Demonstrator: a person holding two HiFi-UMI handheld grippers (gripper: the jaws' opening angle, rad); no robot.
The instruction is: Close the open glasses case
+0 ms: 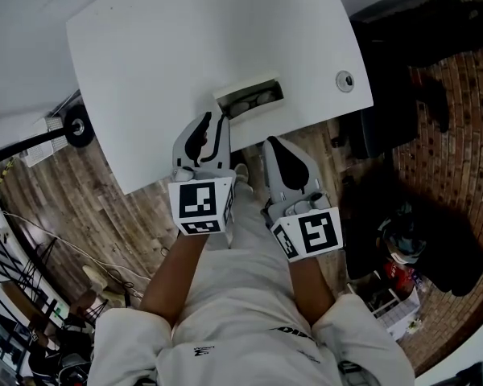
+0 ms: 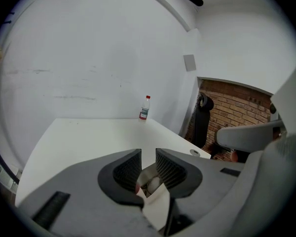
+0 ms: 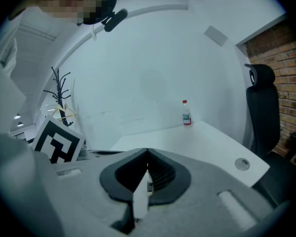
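The open glasses case [image 1: 249, 99] is white and lies on the white table [image 1: 185, 47] near its front edge, with glasses inside. My left gripper [image 1: 212, 119] is at the case's left end, jaws open a little. In the left gripper view the case [image 2: 150, 184] shows through the narrow gap of that gripper [image 2: 148, 164]. My right gripper [image 1: 272, 141] hangs just off the table's front edge, a short way from the case. In the right gripper view its jaws [image 3: 147, 154] meet at the tips, with a thin white edge in the hollow behind them.
A small bottle [image 2: 145, 107] stands at the far back of the table, also seen in the right gripper view [image 3: 186, 113]. A round cable grommet [image 1: 345, 80] sits at the table's right corner. A black chair [image 3: 259, 107] stands right of the table. Wooden floor lies below.
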